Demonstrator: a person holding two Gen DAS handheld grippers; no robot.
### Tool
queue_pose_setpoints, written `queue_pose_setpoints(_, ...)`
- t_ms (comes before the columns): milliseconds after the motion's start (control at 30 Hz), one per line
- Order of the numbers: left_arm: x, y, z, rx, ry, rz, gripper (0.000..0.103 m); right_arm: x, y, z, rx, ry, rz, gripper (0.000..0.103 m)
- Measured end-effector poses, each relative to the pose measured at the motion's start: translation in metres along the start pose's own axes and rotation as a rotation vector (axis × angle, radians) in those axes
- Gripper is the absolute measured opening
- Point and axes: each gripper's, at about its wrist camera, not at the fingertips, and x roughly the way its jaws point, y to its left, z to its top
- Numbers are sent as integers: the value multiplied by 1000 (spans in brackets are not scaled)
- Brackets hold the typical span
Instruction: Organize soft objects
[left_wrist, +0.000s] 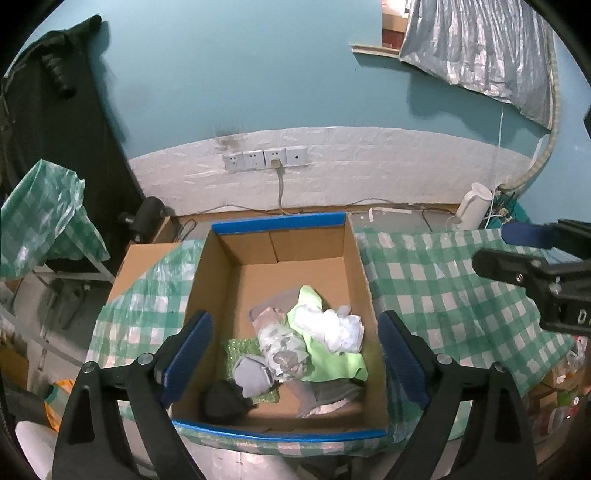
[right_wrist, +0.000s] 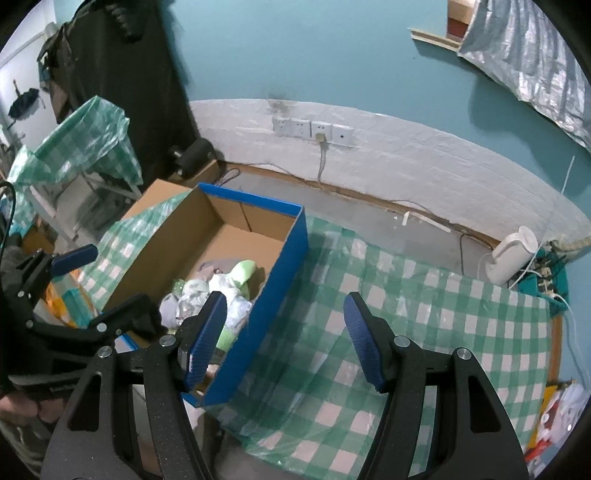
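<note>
A cardboard box (left_wrist: 284, 254) with blue outer sides stands on the green-checked tablecloth (left_wrist: 436, 280). Inside lie several soft things: a light green cloth (left_wrist: 332, 363), a white cloth (left_wrist: 334, 326), a patterned grey-green bundle (left_wrist: 282, 349), a grey sock (left_wrist: 251, 376) and a black piece (left_wrist: 221, 402). My left gripper (left_wrist: 295, 354) is open and empty above the box's near end. My right gripper (right_wrist: 284, 332) is open and empty over the tablecloth (right_wrist: 369, 295), just right of the box (right_wrist: 291, 254). The pile also shows in the right wrist view (right_wrist: 221, 288).
A white kettle (right_wrist: 511, 254) and cables sit at the table's far right. Wall sockets (left_wrist: 264, 158) with a plugged cord are behind the box. A second checked cover (left_wrist: 40, 218) drapes a stand at left. The right gripper appears in the left view (left_wrist: 517, 254).
</note>
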Motion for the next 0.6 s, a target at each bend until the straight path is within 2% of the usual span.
queue_pose_setpoints(600,-7,-25,9,37,-9,-8,92,-21,-30,-22,49,-50,-30,65)
